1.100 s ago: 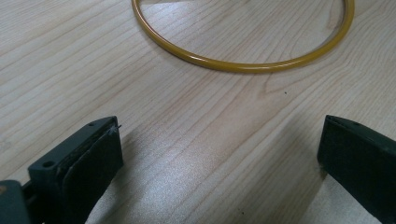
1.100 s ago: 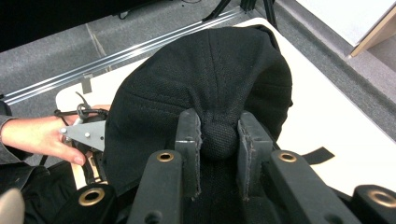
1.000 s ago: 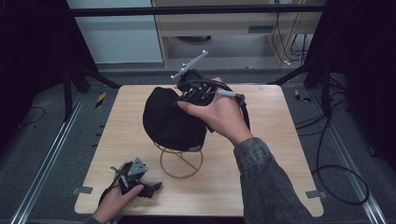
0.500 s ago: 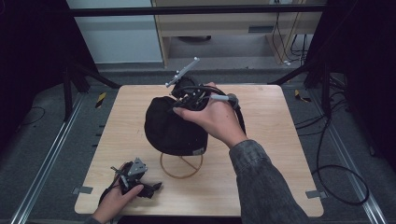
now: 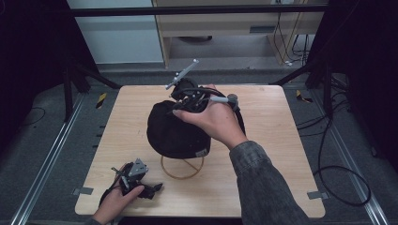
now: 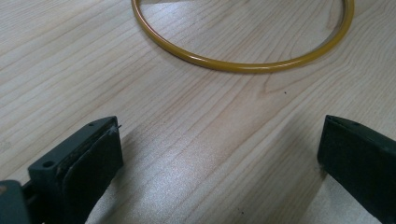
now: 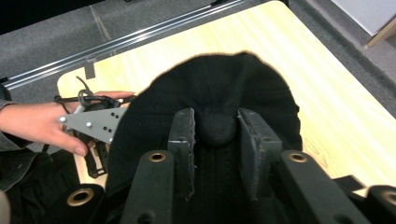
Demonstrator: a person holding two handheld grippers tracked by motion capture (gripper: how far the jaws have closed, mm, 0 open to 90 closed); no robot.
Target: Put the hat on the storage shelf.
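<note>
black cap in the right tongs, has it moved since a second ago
Yes, slightly. The black fabric cap, held in the right tongs, has sunk toward the yellow wire ring stand on the wooden table and now covers more of it.

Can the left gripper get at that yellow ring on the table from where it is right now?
Probably yes. The left gripper sits low on the table with jaws wide open, and bare wood lies between it and the yellow ring's near edge. The black cap hangs above the ring, not on it.

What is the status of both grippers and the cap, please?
Right gripper shut on cap, lifted over ring stand. Left gripper open, low by table edge. Nothing in the way.
</note>
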